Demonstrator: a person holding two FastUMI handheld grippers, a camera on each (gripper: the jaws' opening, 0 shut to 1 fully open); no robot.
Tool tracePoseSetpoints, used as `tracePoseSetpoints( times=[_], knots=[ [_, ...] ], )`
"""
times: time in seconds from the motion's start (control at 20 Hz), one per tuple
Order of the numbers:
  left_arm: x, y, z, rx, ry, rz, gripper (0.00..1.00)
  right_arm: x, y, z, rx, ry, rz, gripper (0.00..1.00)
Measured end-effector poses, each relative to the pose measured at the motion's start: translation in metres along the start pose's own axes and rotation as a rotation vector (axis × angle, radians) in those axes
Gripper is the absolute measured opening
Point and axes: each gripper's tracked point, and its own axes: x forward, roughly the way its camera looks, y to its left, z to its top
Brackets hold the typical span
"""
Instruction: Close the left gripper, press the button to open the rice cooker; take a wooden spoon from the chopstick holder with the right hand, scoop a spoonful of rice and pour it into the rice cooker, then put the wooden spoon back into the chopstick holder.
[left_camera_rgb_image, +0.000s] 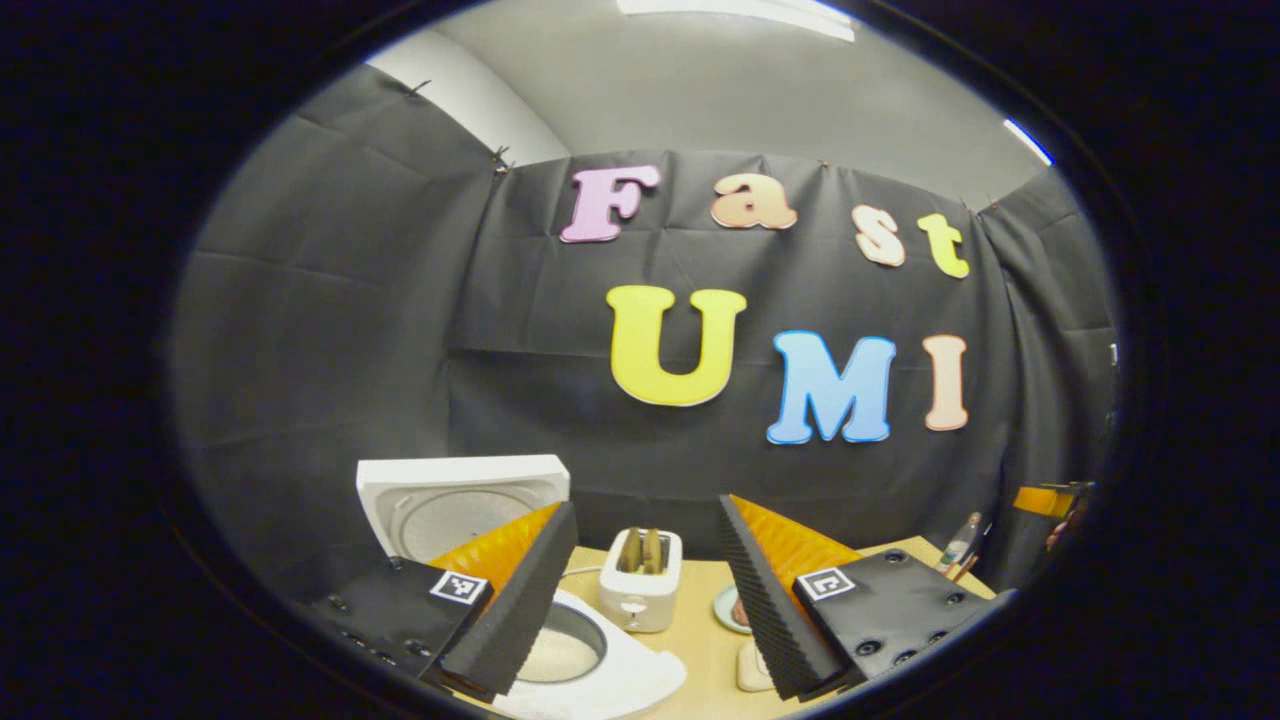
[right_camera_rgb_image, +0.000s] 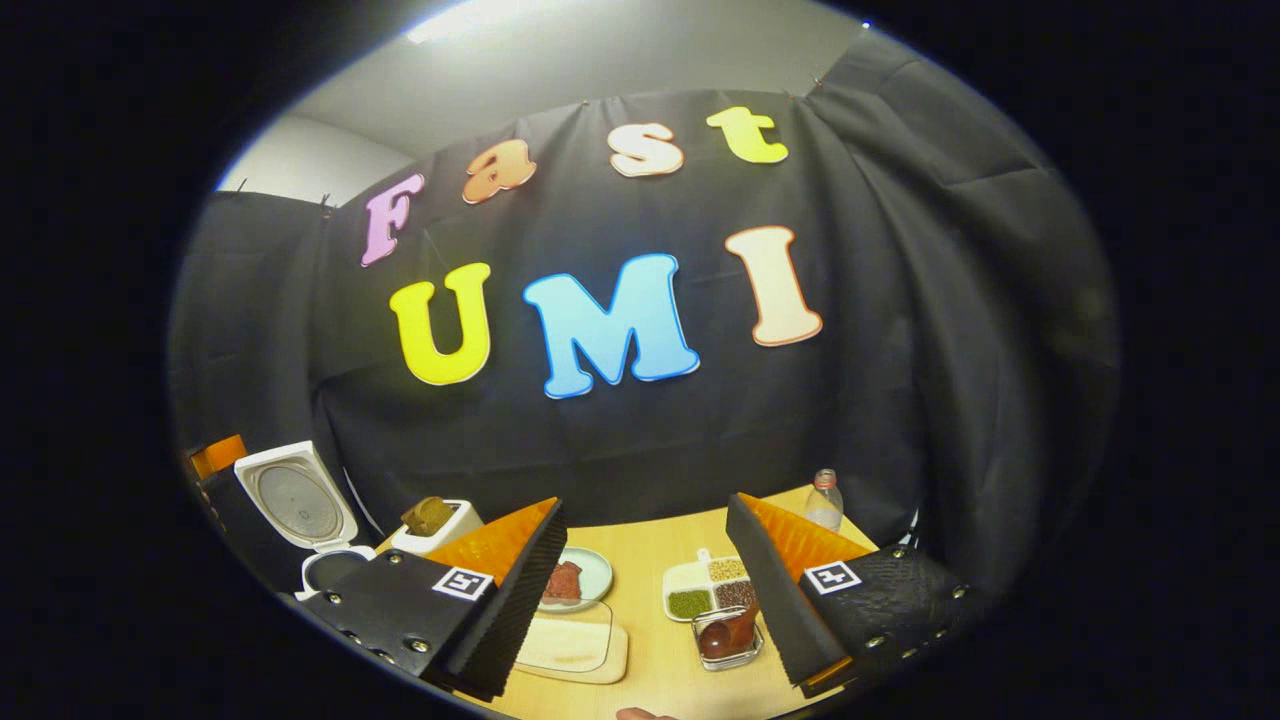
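Observation:
The white rice cooker (left_camera_rgb_image: 610, 680) stands at the lower left with its lid (left_camera_rgb_image: 460, 500) raised; its round pot (left_camera_rgb_image: 555, 650) looks pale inside. My left gripper (left_camera_rgb_image: 647, 510) is open and holds nothing, its left finger over the cooker's rim. In the right gripper view the same cooker (right_camera_rgb_image: 300, 520) stands at the far left, lid up. My right gripper (right_camera_rgb_image: 645, 505) is open above the table, nothing between its fingers. A small clear container (right_camera_rgb_image: 725, 635) with a brown object in it sits just inside its right finger; whether that is the wooden spoon is unclear.
A white toaster (left_camera_rgb_image: 640, 590) stands behind the cooker on the wooden table (right_camera_rgb_image: 650, 545). Also there: a plate with reddish food (right_camera_rgb_image: 570, 580), a divided dish of grains (right_camera_rgb_image: 715, 585), a pale board (right_camera_rgb_image: 570, 645) and a clear bottle (right_camera_rgb_image: 825, 500) at the back right.

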Motion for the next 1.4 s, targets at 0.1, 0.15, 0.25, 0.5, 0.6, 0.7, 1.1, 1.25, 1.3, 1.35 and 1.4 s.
tracePoseSetpoints(
  times=[0.1,0.15,0.25,0.5,0.6,0.7,1.1,1.25,1.3,1.35,1.4],
  knots=[
    [0.016,0.037,0.014,-0.018,-0.013,0.051,0.96,-0.001,0.015,0.003,-0.009,-0.006,0.013,0.97],
    [0.025,0.053,0.022,-0.026,-0.023,0.076,0.97,-0.002,0.018,0.004,-0.009,-0.007,0.009,0.97],
    [0.04,0.08,0.032,-0.041,-0.032,0.108,0.96,-0.001,0.023,0.003,-0.011,-0.004,0.002,0.97],
    [0.088,0.121,0.041,-0.047,-0.006,0.139,0.96,0.001,0.016,0.003,-0.028,0.009,-0.045,0.98],
    [0.109,0.134,0.038,-0.04,0.004,0.164,0.96,0.002,0.011,0.002,-0.033,0.015,-0.064,0.98],
    [0.124,0.147,0.033,-0.034,0.016,0.201,0.98,0.003,0.007,0.002,-0.06,0.022,-0.083,0.97],
    [0.191,0.191,-0.012,-0.005,0.132,0.28,0.97,0.005,-0.005,0.001,-0.119,0.045,-0.131,0.98],
    [0.199,0.199,-0.042,0.017,0.217,0.315,0.96,0.005,-0.006,0.002,-0.141,0.042,-0.131,0.98],
    [0.199,0.197,-0.034,0.017,0.191,0.321,0.96,0.006,-0.006,0.003,-0.143,0.039,-0.13,0.98],
    [0.197,0.196,-0.038,0.007,0.208,0.339,1.0,0.006,-0.006,0.002,-0.148,0.041,-0.134,0.98],
    [0.196,0.196,-0.039,0.004,0.207,0.348,0.97,0.007,-0.007,0.0,-0.152,0.043,-0.133,0.98]
  ],
)
